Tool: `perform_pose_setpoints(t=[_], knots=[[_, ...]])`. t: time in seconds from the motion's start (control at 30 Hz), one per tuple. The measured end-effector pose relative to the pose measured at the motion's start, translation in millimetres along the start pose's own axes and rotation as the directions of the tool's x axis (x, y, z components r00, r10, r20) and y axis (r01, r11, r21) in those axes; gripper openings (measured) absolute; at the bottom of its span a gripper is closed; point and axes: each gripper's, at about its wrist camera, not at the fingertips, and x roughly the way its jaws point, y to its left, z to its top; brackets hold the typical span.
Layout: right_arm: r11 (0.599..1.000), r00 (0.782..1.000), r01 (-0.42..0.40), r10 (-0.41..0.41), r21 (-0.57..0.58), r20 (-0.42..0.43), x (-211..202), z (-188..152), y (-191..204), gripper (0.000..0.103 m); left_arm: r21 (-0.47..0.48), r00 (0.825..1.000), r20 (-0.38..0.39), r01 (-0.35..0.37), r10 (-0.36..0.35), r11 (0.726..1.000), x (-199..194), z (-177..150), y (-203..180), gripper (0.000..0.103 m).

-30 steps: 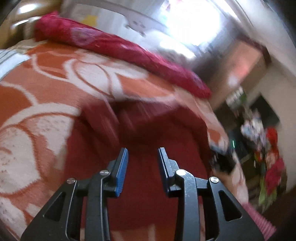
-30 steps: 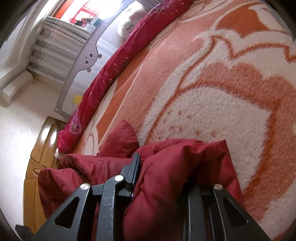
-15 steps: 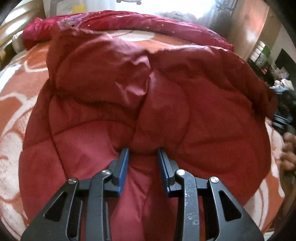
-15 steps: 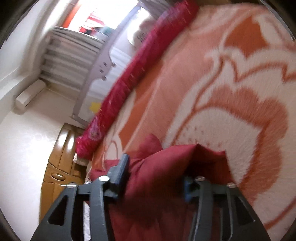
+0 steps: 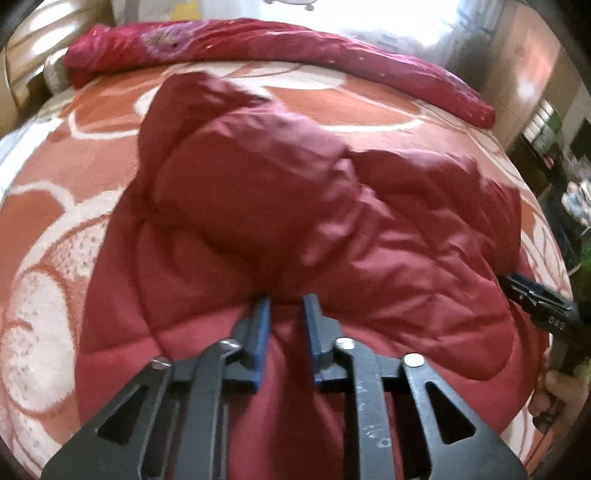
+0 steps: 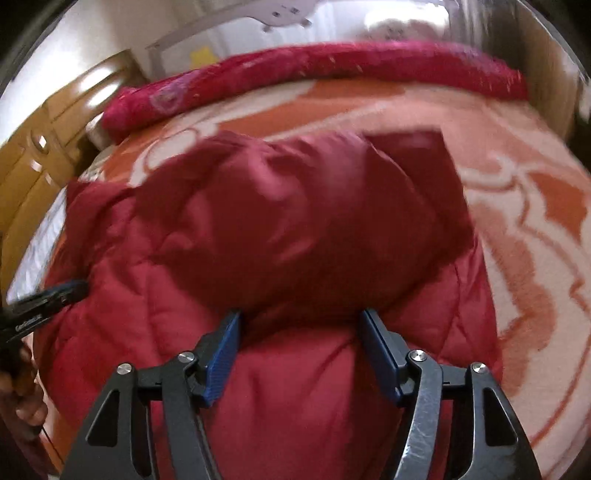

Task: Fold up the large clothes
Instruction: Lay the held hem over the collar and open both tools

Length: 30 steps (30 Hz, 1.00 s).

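Observation:
A dark red quilted padded jacket (image 5: 295, 221) lies folded over itself on the orange and white flowered bedspread (image 5: 48, 192); it also shows in the right wrist view (image 6: 295, 221). My left gripper (image 5: 286, 302) hovers just above its near part, jaws a narrow gap apart, holding nothing. My right gripper (image 6: 300, 317) is wide open over the jacket's near part and holds nothing. Each gripper shows at the edge of the other's view: the right one in the left wrist view (image 5: 535, 299), the left one in the right wrist view (image 6: 48, 299).
A long rolled crimson quilt (image 5: 280, 48) lies along the bed's far side, also in the right wrist view (image 6: 314, 74). A white bed rail (image 6: 236, 33) stands behind it. A wooden headboard (image 6: 33, 155) is on the left. Cluttered furniture (image 5: 554, 147) stands beyond the bed's right edge.
My right gripper has let go of the jacket and opened wide. The jacket's top part now lies folded down on the bed. Both cameras have swung to face the whole jacket.

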Motion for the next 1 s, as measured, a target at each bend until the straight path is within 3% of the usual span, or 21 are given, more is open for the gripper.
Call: perform_pose_setpoints(t=[0.13, 0.4, 0.73, 1.0], knots=[[0.989, 0.999, -0.037, 0.041, 0.146, -0.02, 25.2, 11.2, -25.8, 0.067, -0.074, 0.998, -0.045, 0.03, -0.033, 0.997, 22.3, 8.1, 22.4, 0.002], [0.988, 0.999, -0.033, 0.037, 0.15, -0.022, 36.7, 9.6, -26.6, 0.067, -0.087, 0.999, -0.045, 0.009, -0.013, 0.996, 43.8, 10.5, 19.8, 0.002], [0.988, 0.999, -0.047, 0.049, 0.149, -0.005, 30.0, 0.2, -35.2, 0.067, -0.076, 0.998, 0.02, 0.068, -0.067, 0.995, 1.6, -3.4, 25.0, 0.002], [0.988, 0.999, -0.051, 0.047, 0.143, 0.027, 17.9, -1.2, -33.4, 0.069, -0.067, 0.993, 0.075, 0.098, -0.093, 0.993, -37.3, -26.6, 30.2, 0.016]])
